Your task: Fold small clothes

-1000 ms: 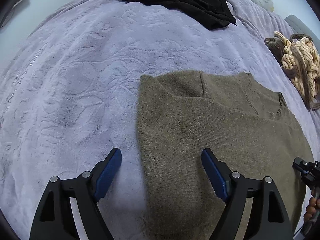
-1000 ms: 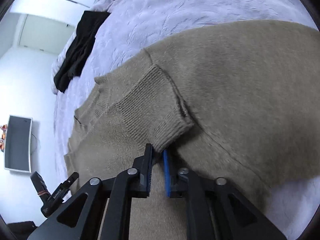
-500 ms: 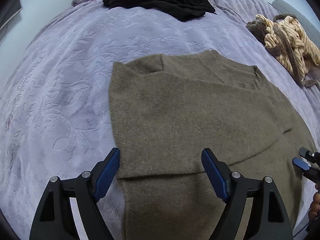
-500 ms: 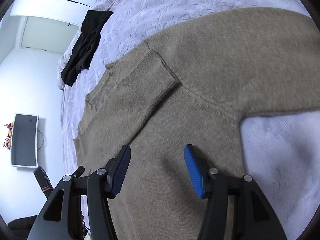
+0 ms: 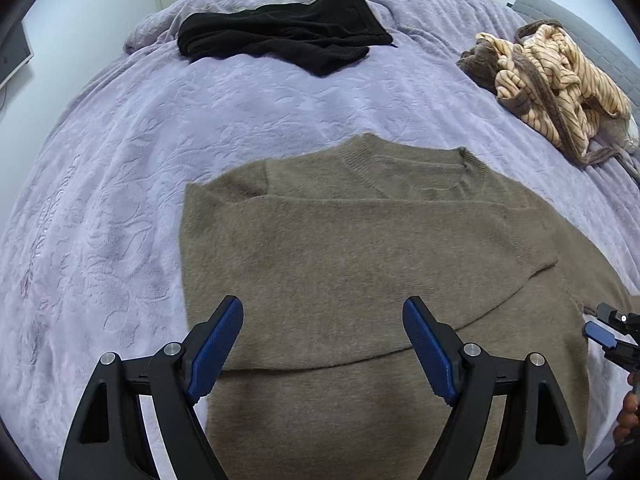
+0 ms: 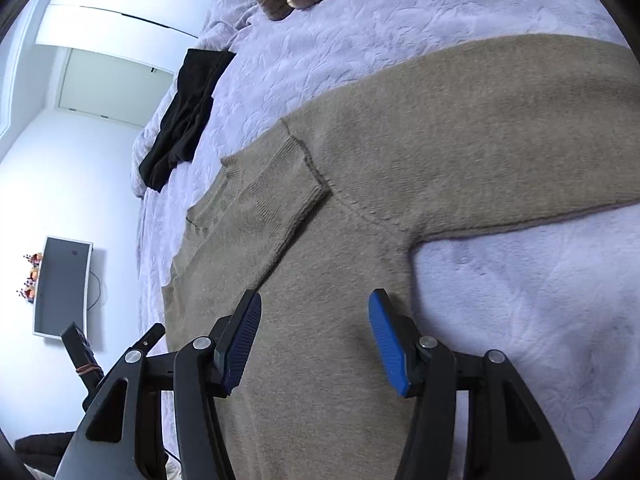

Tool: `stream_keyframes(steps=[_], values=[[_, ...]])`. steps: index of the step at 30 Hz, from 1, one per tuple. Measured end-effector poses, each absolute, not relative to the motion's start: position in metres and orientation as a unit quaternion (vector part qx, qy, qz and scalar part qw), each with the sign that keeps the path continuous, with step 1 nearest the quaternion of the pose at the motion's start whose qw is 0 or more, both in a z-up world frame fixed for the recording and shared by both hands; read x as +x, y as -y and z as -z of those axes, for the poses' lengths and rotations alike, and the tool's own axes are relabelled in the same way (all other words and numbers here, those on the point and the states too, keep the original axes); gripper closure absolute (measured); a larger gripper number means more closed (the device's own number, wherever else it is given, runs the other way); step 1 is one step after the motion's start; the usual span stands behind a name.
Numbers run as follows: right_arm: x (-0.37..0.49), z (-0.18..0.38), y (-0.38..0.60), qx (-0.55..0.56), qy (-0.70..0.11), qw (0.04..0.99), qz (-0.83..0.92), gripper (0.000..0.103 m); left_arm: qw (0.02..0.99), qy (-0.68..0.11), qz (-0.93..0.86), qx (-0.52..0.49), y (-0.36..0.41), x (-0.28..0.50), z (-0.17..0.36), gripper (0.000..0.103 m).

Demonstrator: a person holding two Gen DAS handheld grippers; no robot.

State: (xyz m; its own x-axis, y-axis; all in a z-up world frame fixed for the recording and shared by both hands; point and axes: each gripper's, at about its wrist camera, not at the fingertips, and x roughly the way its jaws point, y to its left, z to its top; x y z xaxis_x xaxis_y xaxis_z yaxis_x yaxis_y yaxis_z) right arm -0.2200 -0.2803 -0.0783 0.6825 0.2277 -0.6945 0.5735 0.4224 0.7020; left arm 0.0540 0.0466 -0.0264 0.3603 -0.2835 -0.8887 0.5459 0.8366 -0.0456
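Observation:
An olive-brown knit sweater (image 5: 360,264) lies flat on the lilac bedspread (image 5: 120,200), its collar toward the far side. One sleeve is folded across its body, and its ribbed cuff (image 6: 280,184) rests near the collar. The other sleeve (image 6: 500,128) stretches out sideways. My left gripper (image 5: 322,332) is open and empty just above the sweater's lower body. My right gripper (image 6: 315,332) is open and empty above the sweater near the armpit. It also shows at the right edge of the left wrist view (image 5: 612,332).
A black garment (image 5: 280,32) lies at the far end of the bed. A striped tan and brown garment (image 5: 552,76) is heaped at the far right. A monitor (image 6: 60,284) hangs on the wall beyond the bed's edge.
My right gripper has let go of the sleeve cuff, opened, and drawn back; the cuff now lies on the sweater's chest. My left gripper has shifted right over the sweater, still open.

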Motion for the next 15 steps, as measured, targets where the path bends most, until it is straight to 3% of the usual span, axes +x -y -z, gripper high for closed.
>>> stream_keyframes(steps=[15], values=[[-0.274,0.090,0.317,0.579,-0.335,0.726,0.156,0.043,0.793,-0.504,0.312,0.138,0.022,0.015,0.022,0.020]])
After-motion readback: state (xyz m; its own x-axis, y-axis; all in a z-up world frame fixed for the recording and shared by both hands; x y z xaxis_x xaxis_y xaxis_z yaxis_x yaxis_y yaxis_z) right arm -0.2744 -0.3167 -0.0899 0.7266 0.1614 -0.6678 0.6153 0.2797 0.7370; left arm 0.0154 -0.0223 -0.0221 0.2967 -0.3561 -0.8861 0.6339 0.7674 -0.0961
